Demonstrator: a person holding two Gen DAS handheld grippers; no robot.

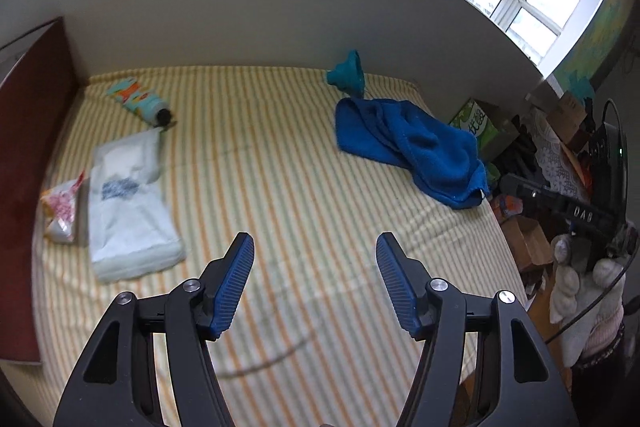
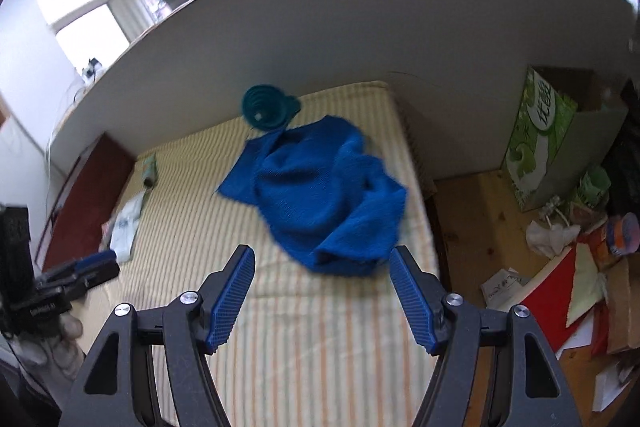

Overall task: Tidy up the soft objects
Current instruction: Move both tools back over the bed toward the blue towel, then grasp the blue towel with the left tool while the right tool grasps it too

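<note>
A crumpled blue towel lies heaped on a striped bed, toward its right edge and just in front of a teal collapsible cup that sits against the white board behind the mattress. The right hand-held gripper hovers just short of the towel's near fold, its ribbed blue fingers spread wide and holding nothing; the left hand-held gripper hangs over bare bedding with its fingers likewise apart and empty. Across the bed, by a dark red panel, rest a folded white cloth, a patterned bottle and a small snack packet. The towel looks light, thick and limp: it should bunch and sag rather than keep its shape, and is unlikely to slip from ribbed pads. The thick rolled fold nearest the right gripper, or a free corner at the hem, appears the surest place to pinch; a single thin layer would probably drag the rest behind.
</note>
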